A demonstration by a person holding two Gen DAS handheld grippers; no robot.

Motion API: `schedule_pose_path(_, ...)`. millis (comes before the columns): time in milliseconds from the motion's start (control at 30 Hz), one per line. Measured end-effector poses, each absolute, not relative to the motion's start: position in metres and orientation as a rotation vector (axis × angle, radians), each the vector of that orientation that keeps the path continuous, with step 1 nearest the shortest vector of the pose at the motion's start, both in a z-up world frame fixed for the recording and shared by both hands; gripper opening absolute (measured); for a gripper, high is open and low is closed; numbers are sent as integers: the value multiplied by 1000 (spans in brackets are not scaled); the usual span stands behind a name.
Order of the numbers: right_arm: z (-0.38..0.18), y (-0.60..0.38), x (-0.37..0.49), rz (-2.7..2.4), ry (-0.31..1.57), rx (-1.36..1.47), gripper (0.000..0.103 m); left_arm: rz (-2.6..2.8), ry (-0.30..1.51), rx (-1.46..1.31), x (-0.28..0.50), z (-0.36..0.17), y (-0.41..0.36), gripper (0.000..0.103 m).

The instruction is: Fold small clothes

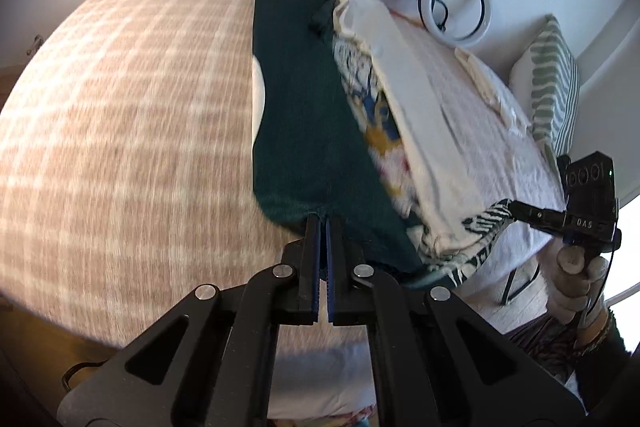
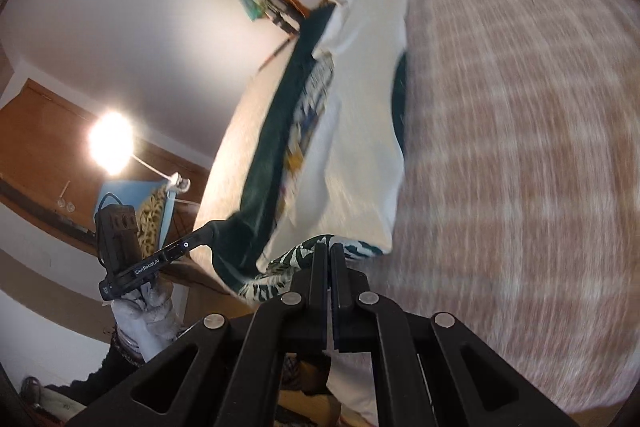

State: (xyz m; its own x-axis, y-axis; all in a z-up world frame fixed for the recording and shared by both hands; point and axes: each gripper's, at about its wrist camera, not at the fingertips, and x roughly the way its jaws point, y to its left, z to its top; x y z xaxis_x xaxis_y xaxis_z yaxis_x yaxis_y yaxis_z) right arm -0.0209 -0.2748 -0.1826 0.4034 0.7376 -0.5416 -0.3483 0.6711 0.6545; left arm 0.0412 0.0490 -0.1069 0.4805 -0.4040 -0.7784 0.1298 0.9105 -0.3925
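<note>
1. Claws first: the left claw (image 1: 322, 223) is clenched on the near hem of the dark green garment (image 1: 304, 131), and the right claw (image 2: 329, 251) is clenched on the zebra-patterned trim (image 2: 298, 261) at the other near corner of the same piece.

2. Between the two claws the garment hangs stretched and lifted over the bed (image 1: 120, 115), its white printed panel (image 1: 384, 131) turned upward; whether its far end touches the checked bedspread I cannot tell, since the pictures are blurred.

3. Judged from its sag and drape, the cloth is light, soft and limp, with no stiffness of its own. It should be held at corners or hems, as now, because a pinch in the middle would bunch it. Thin fabric can slip out of a narrow pinch if the claws pull apart too hard.

4. Further off on the right, a white quilt (image 1: 472, 131) lies on the bed just beside the garment, with a striped pillow (image 1: 556, 87) beyond it near the wall.

5. Farthest away, a ring light (image 1: 454, 5) leans at the wall. The quilt crowds the right side, so the bare checked area on the left looks the better place to lay the fold.
</note>
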Motion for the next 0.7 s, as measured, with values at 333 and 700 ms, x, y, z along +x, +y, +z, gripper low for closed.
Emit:
schedule_pose_path(333, -149, -276, 25, 675, 862, 501, 0, -276, 978, -336, 98, -87, 54, 0)
schedule_pose_path(700, -129, -264, 110, 608, 828, 515, 0, -202, 951, -341, 180, -87, 52, 0)
